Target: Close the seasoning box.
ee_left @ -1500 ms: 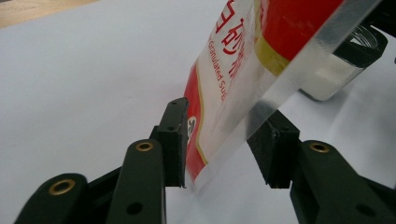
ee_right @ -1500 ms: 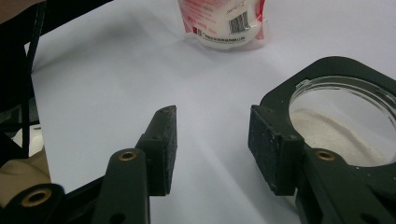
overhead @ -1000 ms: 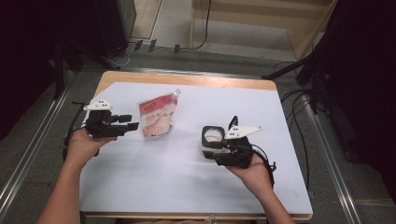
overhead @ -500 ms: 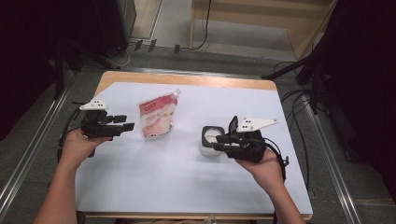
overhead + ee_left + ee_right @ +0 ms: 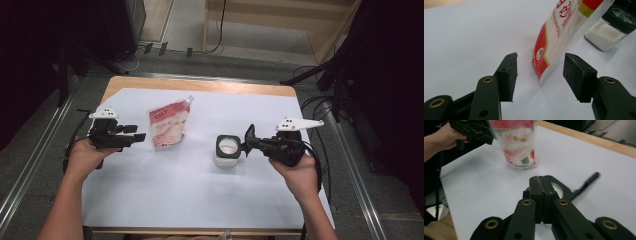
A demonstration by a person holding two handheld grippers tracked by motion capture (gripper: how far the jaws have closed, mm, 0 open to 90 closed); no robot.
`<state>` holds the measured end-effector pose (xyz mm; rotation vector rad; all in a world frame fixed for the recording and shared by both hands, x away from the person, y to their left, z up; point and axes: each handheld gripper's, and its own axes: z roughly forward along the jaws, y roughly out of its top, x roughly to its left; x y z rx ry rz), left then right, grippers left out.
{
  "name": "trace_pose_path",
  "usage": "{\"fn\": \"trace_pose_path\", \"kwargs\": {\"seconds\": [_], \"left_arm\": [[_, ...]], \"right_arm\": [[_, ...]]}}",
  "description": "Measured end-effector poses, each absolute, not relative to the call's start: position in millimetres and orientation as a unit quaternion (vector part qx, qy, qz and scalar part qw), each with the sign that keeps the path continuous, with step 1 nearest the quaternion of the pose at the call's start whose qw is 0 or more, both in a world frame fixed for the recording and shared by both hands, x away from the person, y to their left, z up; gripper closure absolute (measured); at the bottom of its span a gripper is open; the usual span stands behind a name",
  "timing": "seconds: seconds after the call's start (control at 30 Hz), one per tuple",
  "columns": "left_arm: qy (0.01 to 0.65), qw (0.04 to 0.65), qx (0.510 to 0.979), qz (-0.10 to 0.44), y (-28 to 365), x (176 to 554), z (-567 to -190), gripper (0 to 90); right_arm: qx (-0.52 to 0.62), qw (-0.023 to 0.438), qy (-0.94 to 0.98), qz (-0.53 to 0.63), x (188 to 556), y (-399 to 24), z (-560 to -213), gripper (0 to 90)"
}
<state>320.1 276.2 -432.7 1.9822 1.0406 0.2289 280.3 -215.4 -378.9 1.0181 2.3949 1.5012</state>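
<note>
Change: since the earlier frames the right hand has drawn back toward the table's right side, so its gripper now sits beside the jar rather than over it; the left hand has kept roughly its place left of the pouch.
Surface: a table [image 5: 200,195] with a white top and a bare wooden strip along the far edge.
Room: grey floor, metal rails at both sides, cables on the floor, dark curtains left and right, pale wooden framing at the back.
Left hand: the left gripper [image 5: 539,72] is held low over the table at its left side, pointing at the pouch's bottom corner; jaws apart with a clear gap, nothing between them.
Right hand: the right gripper [image 5: 541,192] is held level, pointing left at the jar; its jaws are pressed together, empty, tips just beside the jar.
Pouch: the pouch [image 5: 168,125] lies flat left of centre, spout corner toward the far edge; glossy red and white film with printed text, clear sealed edges.
Jar: the jar [image 5: 228,150] stands upright near the centre, well apart from the pouch; squarish clear glass, black rim, white powder inside.
Pads: the left gripper's pads [image 5: 512,75] are black, rough and rectangular, on arms with brass rivets.
</note>
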Motion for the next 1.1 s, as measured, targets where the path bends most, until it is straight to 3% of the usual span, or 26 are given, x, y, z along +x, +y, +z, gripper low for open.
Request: {"fn": "trace_pose_path", "kwargs": {"seconds": [0.37, 1.1], "left_arm": [[0.417, 0.429, 0.796, 0.089, 278, 320, -433, 44.5], [0.413, 0.424, 0.801, 0.095, 277, 322, -438, 43.9]], "right_arm": [[0.39, 0.079, 0.778, 0.487, 292, -244, -394, 90.0], [0.429, 0.061, 0.777, 0.457, 321, -234, -430, 90.0]]}}
